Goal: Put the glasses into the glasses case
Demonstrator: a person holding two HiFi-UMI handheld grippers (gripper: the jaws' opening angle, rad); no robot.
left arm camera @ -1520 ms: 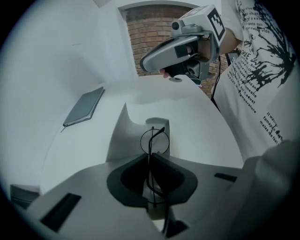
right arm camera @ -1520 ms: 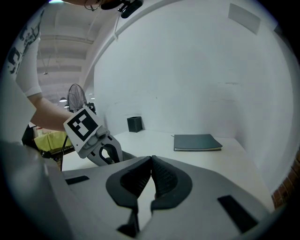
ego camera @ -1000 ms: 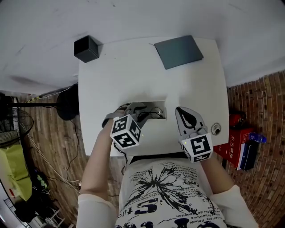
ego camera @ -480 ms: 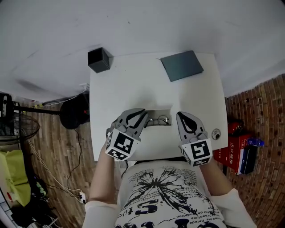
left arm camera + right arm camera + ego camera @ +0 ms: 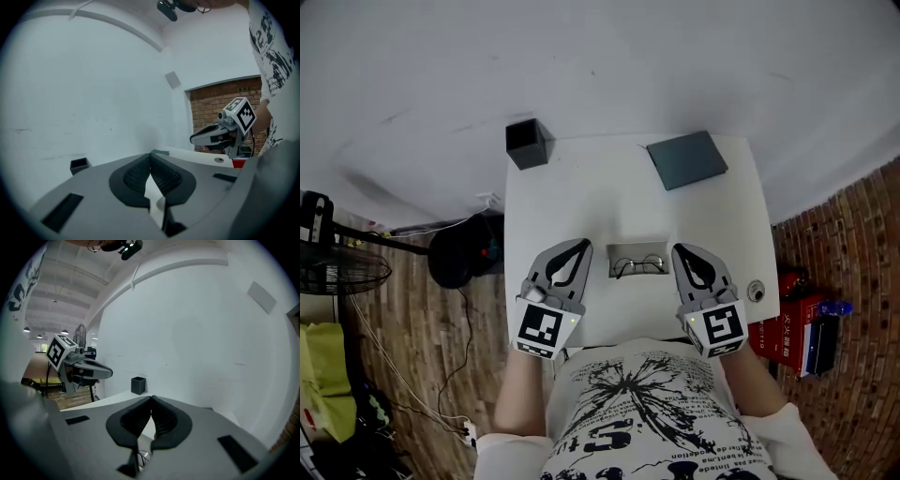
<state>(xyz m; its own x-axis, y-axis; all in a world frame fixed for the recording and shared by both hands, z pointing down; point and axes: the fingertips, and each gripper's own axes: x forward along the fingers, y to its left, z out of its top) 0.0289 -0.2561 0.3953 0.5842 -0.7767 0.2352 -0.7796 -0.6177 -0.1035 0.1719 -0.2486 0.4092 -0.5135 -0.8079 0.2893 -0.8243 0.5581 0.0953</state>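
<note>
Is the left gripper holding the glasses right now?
No, the left gripper is shut and empty; the glasses lie in the case.

White table [image 5: 581, 192], black box [image 5: 528, 143]; left tool [image 5: 580, 244] and right tool [image 5: 678, 249] grey.

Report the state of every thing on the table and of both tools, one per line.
Glasses: lying inside the open case.
Glasses case: open, no lid on it.
Left tool: shut, nothing held.
Right tool: shut, nothing held.
Black box: upright, top open.
Dark flat slab: lying flat at the far right corner.
</note>
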